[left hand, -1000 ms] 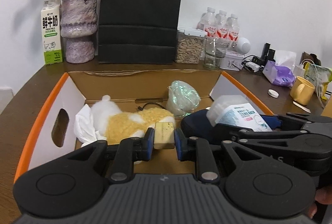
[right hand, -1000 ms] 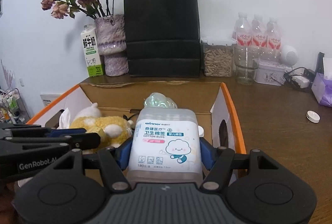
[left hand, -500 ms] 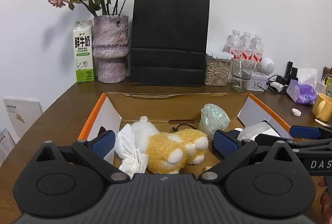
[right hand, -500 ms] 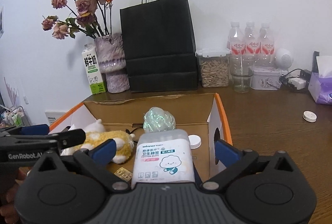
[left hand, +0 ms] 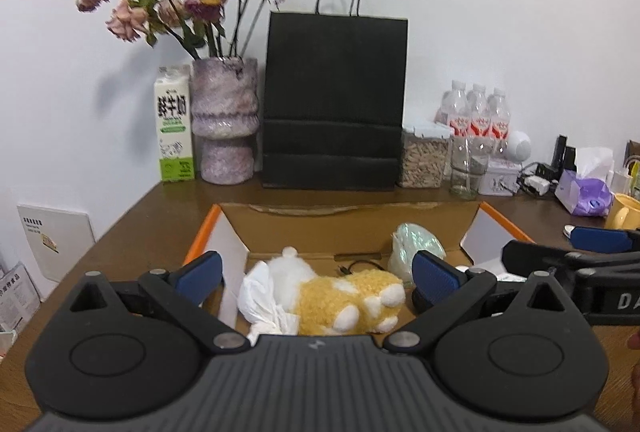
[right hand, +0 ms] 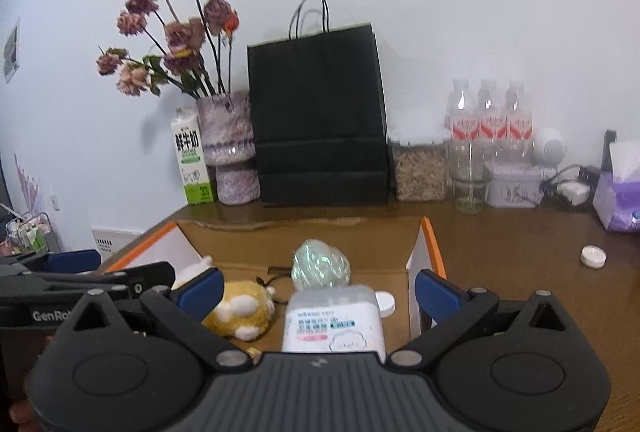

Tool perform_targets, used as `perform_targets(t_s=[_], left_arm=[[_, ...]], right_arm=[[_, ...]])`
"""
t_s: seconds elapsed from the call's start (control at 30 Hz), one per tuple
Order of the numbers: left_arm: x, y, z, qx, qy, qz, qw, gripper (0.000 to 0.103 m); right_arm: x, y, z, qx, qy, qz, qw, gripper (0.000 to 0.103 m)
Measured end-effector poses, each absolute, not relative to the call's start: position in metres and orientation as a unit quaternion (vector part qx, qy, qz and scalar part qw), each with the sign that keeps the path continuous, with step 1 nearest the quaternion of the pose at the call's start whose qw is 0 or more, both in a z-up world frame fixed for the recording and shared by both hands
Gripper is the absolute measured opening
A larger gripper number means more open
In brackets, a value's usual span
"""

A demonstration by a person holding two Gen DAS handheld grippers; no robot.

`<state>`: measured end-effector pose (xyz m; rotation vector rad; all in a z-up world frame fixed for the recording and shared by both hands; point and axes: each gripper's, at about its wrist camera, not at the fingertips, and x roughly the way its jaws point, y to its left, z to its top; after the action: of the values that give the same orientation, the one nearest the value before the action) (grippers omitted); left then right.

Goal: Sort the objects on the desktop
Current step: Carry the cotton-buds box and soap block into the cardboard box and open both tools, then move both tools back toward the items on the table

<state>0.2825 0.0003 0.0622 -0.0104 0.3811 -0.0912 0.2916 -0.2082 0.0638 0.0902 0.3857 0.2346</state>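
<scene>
An open cardboard box [left hand: 352, 228] with orange-edged flaps sits on the brown table. Inside lie a yellow and white plush toy [left hand: 348, 302], crumpled white tissue [left hand: 260, 296], and a shiny greenish bag [left hand: 416, 244]. In the right wrist view the box [right hand: 304, 244] also holds a cotton buds pack [right hand: 334, 322] and a white cap [right hand: 386, 303], beside the plush toy [right hand: 242, 310]. My left gripper [left hand: 316, 276] is open and empty above the box's near side. My right gripper [right hand: 320, 290] is open and empty above the cotton buds pack.
Along the wall stand a milk carton [left hand: 174, 123], a vase of dried roses [left hand: 224, 119], a black paper bag [left hand: 334, 103], a seed jar [left hand: 424, 161], a glass [left hand: 466, 167], water bottles [left hand: 476, 115], a tissue pack [left hand: 588, 191] and a yellow mug [left hand: 624, 216]. A white lid [right hand: 593, 256] lies on the table at right.
My left gripper opened and let go of a small yellowish block. My right gripper opened and released the cotton buds pack into the box. Both grippers have pulled back and up.
</scene>
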Motion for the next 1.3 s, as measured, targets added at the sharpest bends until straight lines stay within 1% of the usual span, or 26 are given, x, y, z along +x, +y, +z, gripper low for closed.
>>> perform_targets(t_s=[0.37,0.6,0.8,1.03,1.17,1.23,1.3], left_arm=[[0.25,0.022,0.081,0.007,0.168,-0.022,0.986,0.103],[0.22,0.041,0.079,0.021,0.172,-0.01,0.985,0.103],[0.191,0.056,0.066,0.029,0.19,-0.001,0.981,0.103],[0.163,0.064,0.041,0.041,0.217,-0.002,0.975,0.103],[0.15,0.067,0.028,0.028,0.228,0.003,0.973,0.103],[0.147,0.067,0.022,0.023,0.237,-0.001,0.971,0.103],[0.146,0.066,0.017,0.02,0.247,-0.006,0.969,0.103]], right_arm=[[0.25,-0.196,0.1,0.002,0.152,0.121,0.981,0.102],[0.213,-0.188,0.106,-0.016,0.146,0.133,0.98,0.103],[0.18,-0.183,0.092,-0.035,0.166,0.141,0.975,0.103],[0.158,-0.174,0.06,-0.043,0.214,0.157,0.963,0.103],[0.154,-0.163,0.042,-0.055,0.241,0.171,0.954,0.102],[0.154,-0.155,0.034,-0.062,0.251,0.176,0.95,0.101],[0.154,-0.148,0.027,-0.069,0.26,0.185,0.945,0.096]])
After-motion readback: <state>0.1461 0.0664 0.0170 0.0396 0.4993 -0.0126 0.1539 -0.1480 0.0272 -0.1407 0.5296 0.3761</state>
